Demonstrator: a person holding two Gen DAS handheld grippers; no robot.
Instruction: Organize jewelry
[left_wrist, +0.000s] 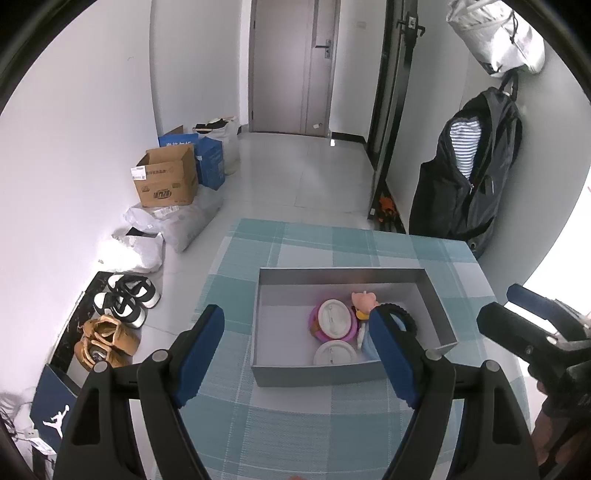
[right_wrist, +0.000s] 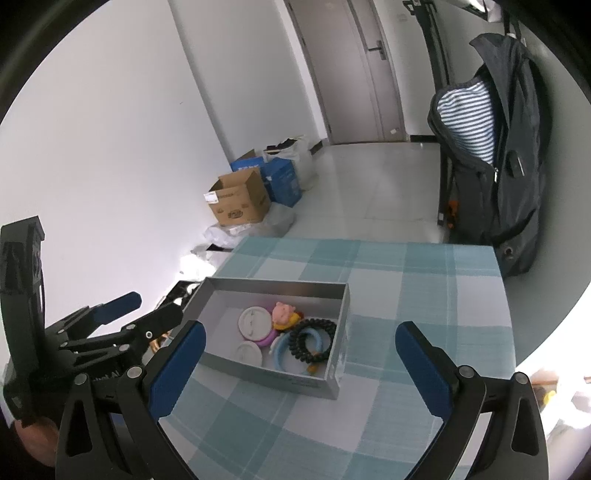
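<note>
A grey open box (left_wrist: 266, 374) (right_wrist: 280, 378) sits on the teal checked tablecloth (left_wrist: 295, 424) (right_wrist: 406, 295). Inside lie a pink ring with a white disc (left_wrist: 334, 317) (right_wrist: 255, 323), a second white disc (left_wrist: 335, 352) (right_wrist: 250, 352), a pink pig charm (left_wrist: 364, 299) (right_wrist: 282, 310), a black coil band (right_wrist: 314, 341) (left_wrist: 404, 314) and a light blue ring (right_wrist: 282, 350). My left gripper (left_wrist: 295, 354) is open and empty, just in front of the box. My right gripper (right_wrist: 299, 365) is open and empty, near the box's front edge.
Cardboard and blue boxes (left_wrist: 166, 181) (right_wrist: 240, 203), plastic bags and shoes (left_wrist: 125, 302) lie on the floor at the left. A dark backpack (left_wrist: 469, 173) (right_wrist: 498, 158) hangs at the right past the table's far edge. A door (left_wrist: 291, 66) stands behind.
</note>
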